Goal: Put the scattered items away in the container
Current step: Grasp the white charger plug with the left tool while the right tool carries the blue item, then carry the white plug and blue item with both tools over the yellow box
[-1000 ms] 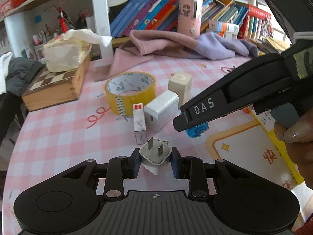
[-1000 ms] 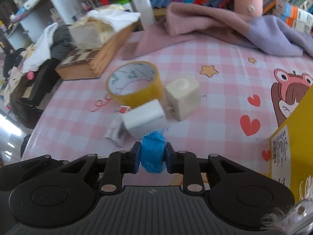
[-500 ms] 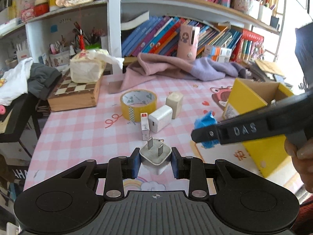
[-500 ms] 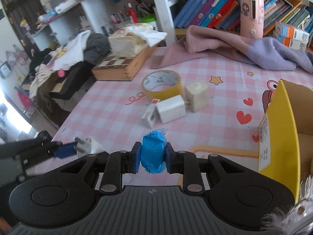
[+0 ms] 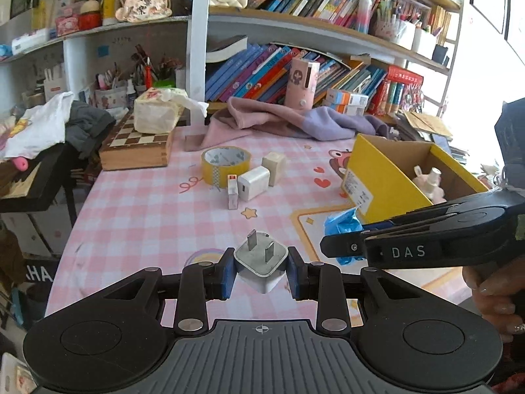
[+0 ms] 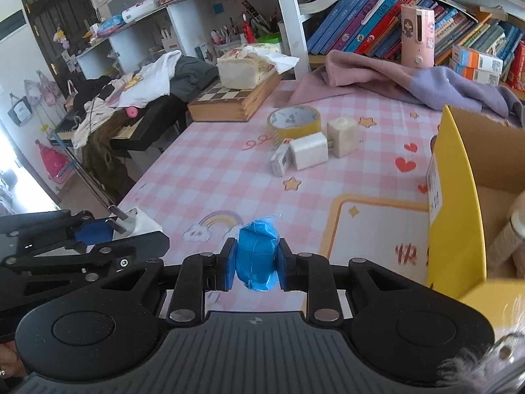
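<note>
My left gripper is shut on a white plug adapter with its two prongs pointing up, held above the pink checked table. My right gripper is shut on a blue wrapped packet; it also shows in the left wrist view as a black arm with the blue packet at its tip. The yellow cardboard box stands open at the right, with a small bottle inside. A tape roll, a white charger, a cream cube and a small red-topped box lie together mid-table.
A wooden chess box with a tissue pack on it sits at the back left. A pink and purple cloth lies along the back edge below shelves of books. The table's left edge drops to a dark bench piled with clothes.
Both grippers have lifted and drawn back from the cluster of items, each keeping its load. The yellow box has come into view on the right.
</note>
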`<state>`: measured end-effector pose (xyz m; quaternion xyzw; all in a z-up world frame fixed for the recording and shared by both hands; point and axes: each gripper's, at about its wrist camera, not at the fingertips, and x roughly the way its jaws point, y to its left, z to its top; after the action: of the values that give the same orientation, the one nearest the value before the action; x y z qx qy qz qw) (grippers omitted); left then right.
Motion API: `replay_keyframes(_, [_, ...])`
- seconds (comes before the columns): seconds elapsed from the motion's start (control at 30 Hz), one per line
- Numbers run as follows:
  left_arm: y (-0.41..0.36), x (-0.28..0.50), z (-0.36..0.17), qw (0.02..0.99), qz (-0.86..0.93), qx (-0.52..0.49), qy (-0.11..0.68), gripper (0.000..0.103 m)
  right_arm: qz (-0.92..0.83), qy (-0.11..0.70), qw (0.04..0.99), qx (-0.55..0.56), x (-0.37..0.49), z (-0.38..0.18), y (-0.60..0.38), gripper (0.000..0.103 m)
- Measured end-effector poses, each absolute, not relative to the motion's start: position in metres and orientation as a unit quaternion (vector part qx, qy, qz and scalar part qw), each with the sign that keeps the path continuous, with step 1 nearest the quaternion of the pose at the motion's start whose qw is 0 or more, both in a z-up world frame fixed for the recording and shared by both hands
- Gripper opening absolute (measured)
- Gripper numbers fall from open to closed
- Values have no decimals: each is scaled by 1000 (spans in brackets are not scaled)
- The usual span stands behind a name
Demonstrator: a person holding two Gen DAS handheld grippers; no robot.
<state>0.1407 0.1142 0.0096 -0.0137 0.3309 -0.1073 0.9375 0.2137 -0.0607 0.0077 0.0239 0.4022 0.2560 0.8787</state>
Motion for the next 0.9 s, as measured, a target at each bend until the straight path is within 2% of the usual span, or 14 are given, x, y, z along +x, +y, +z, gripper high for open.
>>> replay_keyframes(0.53, [112,37,14,941,-106,-42,319,30,250,396,883,17,101,12,-71,23])
replay_keyframes(0.9, [93,15,16,939,-141,-45,311,30,221,392,893,19,63,19,-94,23])
